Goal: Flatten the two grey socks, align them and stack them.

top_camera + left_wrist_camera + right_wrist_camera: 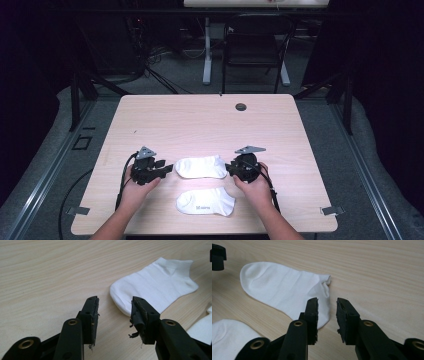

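Socks lie flat on the table (pixel 165 117). Far sock (pixel 201 166) sits between both claws. Left claw (pixel 168 168) is spread at its toe, right claw (pixel 229 168) spread at its cuff, both pinching nothing. Near sock (pixel 205 202) lies just beside it.

Premises assessed as a laboratory or recording studio, not a dwelling. A pale wood-grain tabletop (pixel 200 120) with a cable grommet (pixel 241 106) at 12 o'clock stands on grey carpet (pixel 325 125). Black drapes (pixel 385 75) close off both sides at 3 and 9 o'clock. Metal floor rails (pixel 45 175) run along the flanks. At 12 o'clock, beyond the tabletop, a black chair (pixel 252 47) sits beside the white leg of a desk (pixel 207 50); loose cables (pixel 150 60) lie bundled on the floor at 11 o'clock. Lighting falls on the work surface alone.
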Demonstrator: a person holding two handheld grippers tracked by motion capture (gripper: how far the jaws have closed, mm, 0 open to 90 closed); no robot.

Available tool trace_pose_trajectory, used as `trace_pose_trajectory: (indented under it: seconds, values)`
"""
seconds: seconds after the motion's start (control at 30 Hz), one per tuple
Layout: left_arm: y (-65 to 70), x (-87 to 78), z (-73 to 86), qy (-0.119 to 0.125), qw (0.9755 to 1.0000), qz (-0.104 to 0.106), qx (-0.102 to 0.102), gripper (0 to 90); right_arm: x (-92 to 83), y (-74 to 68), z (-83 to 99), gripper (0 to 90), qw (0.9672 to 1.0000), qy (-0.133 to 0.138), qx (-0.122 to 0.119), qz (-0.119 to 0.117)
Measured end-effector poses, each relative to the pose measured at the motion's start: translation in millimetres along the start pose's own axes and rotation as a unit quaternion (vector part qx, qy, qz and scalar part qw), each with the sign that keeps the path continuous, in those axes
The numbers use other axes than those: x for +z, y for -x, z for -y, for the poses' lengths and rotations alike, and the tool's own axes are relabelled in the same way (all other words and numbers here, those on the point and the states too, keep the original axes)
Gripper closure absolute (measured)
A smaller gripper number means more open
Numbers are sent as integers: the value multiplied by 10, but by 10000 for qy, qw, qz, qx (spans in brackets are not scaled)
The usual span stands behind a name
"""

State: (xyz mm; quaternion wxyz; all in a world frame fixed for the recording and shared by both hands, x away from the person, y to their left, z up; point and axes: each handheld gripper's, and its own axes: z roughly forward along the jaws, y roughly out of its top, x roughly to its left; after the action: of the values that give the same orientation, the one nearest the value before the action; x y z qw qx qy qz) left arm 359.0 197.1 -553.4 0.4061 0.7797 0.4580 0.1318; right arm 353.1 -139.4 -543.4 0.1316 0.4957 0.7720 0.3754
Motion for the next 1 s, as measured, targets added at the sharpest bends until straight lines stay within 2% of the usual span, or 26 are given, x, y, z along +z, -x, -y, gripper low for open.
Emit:
trace_pose_trajectory:
  seconds: [0.17, 0.3, 0.5, 0.67, 0.83, 1.0]
  values:
    - [-29, 76, -34, -128, 9999, 7, -81, 561, 13, 32, -67, 655, 10000, 67, 65, -15]
    - [-27, 120, -57, -103, 9999, -1, -120, 550, 76, 28, -79, 607, 9999, 143, 40, -44]
    - [-32, 185, -73, -149, 9998, -19, -166, 520, 199, 21, -75, 580, 9999, 95, 83, -52]
    - [-39, 263, -69, -206, 9996, -13, -182, 525, 286, 3, -95, 579, 9998, 12, 130, -169]
    - [-20, 322, -66, -276, 9993, 59, -230, 570, 393, -39, -113, 619, 9998, -82, 47, -179]
    - [22, 365, -62, -346, 9993, 63, -141, 650, 440, -78, -100, 780, 9995, -294, -93, -85]
